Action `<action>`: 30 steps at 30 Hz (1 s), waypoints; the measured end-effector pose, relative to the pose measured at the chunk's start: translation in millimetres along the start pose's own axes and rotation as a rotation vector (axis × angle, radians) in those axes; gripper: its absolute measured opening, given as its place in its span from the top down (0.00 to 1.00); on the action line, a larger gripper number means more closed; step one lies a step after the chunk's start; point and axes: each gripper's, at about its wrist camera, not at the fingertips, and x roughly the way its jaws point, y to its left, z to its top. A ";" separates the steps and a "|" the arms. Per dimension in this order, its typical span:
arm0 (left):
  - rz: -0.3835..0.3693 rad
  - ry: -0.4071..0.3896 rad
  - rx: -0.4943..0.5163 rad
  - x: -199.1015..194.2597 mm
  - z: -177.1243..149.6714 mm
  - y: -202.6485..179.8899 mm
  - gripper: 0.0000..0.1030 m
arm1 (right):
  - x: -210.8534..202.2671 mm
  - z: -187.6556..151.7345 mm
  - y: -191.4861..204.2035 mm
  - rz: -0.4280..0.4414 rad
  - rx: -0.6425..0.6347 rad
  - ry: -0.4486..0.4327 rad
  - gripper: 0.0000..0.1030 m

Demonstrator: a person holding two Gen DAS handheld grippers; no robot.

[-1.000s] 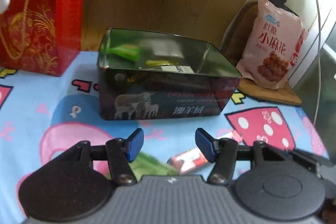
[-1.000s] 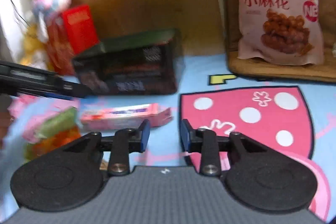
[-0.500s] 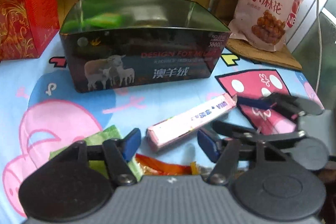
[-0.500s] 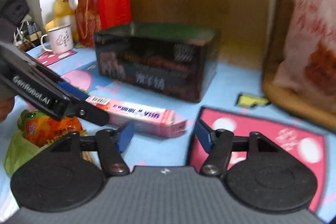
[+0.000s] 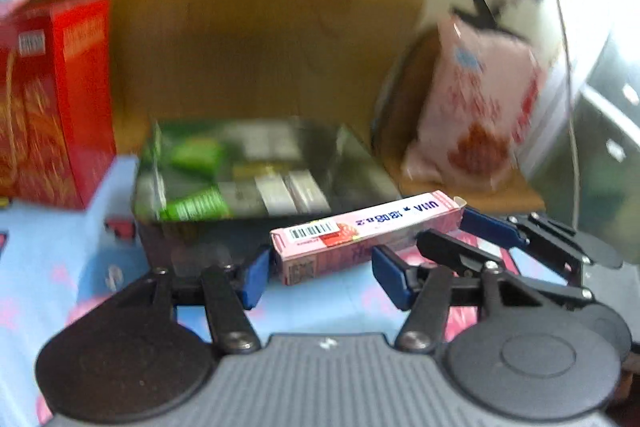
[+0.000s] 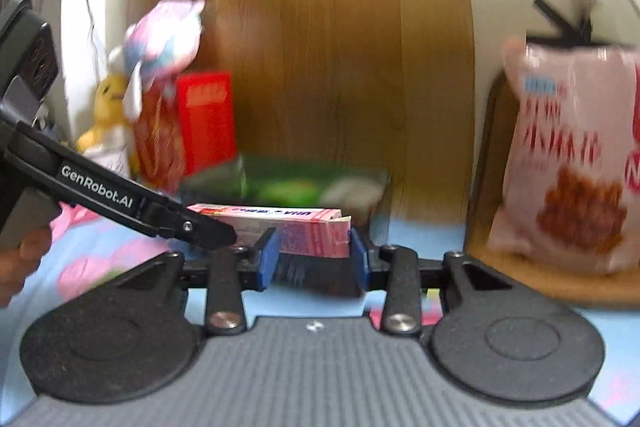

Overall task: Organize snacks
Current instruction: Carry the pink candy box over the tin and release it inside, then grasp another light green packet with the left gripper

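Note:
A long pink snack box (image 5: 360, 233) is held off the table by my right gripper (image 6: 312, 257), whose blue pads (image 6: 267, 255) are shut on its near end (image 6: 316, 235). In the left wrist view the right gripper (image 5: 440, 239) grips the box's right end. My left gripper (image 5: 320, 277) is open and empty, just in front of the box. Behind stands the dark open tin (image 5: 256, 183) with green packets (image 5: 192, 205) inside; it also shows in the right wrist view (image 6: 288, 183).
A red box (image 5: 56, 99) stands at the back left with plush toys (image 6: 160, 39). A large pink snack bag (image 5: 476, 107) leans on a brown mat (image 6: 540, 279) at the right. A wooden panel (image 6: 320, 47) backs the blue cartoon tablecloth (image 5: 52, 259).
My right gripper closed on the pink box and lifted it from the table toward the tin. The left gripper stayed open and rose with it.

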 end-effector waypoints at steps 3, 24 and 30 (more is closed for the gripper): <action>0.052 -0.045 -0.034 15.8 18.7 9.6 0.46 | 25.1 15.0 -5.8 -0.007 0.027 -0.018 0.61; 0.131 -0.025 -0.230 -44.5 -64.2 94.7 0.35 | -0.3 -25.5 10.4 0.331 0.255 0.217 0.50; 0.094 0.045 -0.394 -47.0 -98.3 125.0 0.43 | 11.9 -32.5 26.5 0.369 0.321 0.322 0.65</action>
